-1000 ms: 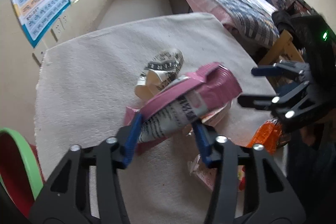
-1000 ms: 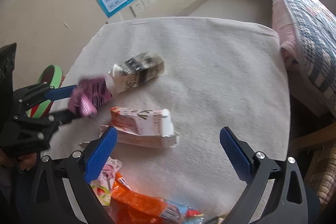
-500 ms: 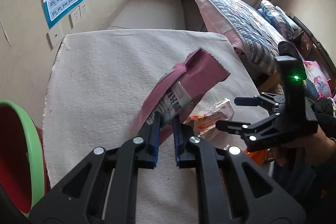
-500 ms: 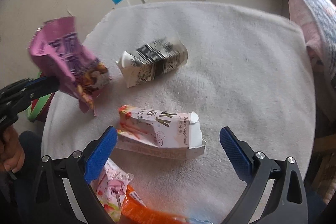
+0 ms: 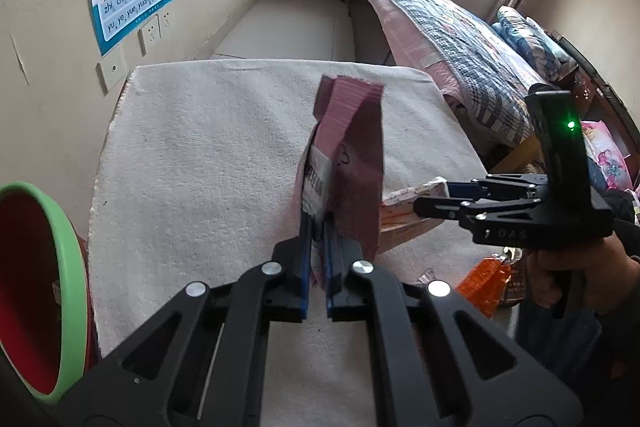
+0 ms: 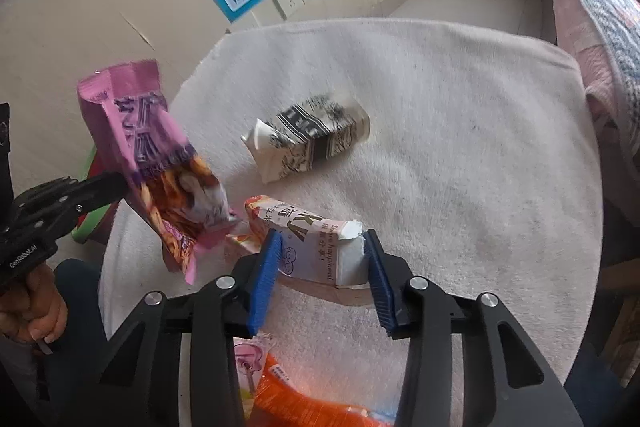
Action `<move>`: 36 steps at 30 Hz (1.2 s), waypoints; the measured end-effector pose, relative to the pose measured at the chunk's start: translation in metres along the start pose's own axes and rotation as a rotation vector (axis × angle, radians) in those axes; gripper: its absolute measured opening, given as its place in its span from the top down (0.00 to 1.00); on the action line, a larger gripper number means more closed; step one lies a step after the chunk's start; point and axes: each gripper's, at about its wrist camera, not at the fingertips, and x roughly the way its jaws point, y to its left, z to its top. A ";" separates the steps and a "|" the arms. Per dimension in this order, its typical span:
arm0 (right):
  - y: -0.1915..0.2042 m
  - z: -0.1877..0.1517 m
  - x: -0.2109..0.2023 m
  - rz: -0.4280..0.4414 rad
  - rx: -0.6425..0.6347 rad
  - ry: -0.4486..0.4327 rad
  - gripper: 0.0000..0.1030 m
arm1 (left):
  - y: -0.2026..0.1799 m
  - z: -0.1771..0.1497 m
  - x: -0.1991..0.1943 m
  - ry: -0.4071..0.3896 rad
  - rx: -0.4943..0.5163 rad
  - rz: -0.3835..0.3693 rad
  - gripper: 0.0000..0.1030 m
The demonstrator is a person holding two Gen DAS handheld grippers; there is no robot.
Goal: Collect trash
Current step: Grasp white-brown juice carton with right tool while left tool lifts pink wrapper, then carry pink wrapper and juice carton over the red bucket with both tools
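While a second ago the pink wrapper (image 5: 352,163) lay on the table (image 5: 192,163) between open fingers, the left claw (image 5: 317,267) is now clamped on its lower end and has lifted it clear, so that piece looks ready for the bin (image 5: 44,291) at the table's left edge. A second ago the right claw (image 6: 320,275) stood wide above the white carton (image 6: 316,247); now its jaws are closing around the carton's torn end, the blue pads (image 6: 264,275) at or almost at its sides, and the carton lies on the table, not yet lifted. Both hands thus seem to be starting a load at once

Only the left wrist view shows the bin's red inside and green rim plainly, and how tightly the left pads pinch the foil. Only the right wrist view shows the wrapper's printed face, the black-and-white carton (image 6: 308,143) lying further back, and the orange packet (image 6: 304,403) and small pink wrapper (image 6: 250,359) near the table's near edge, all yet to be collected
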 end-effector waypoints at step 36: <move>0.140 0.023 -0.069 0.040 -0.217 -0.222 0.60 | 0.072 -0.050 -0.124 -0.160 -0.241 0.239 0.95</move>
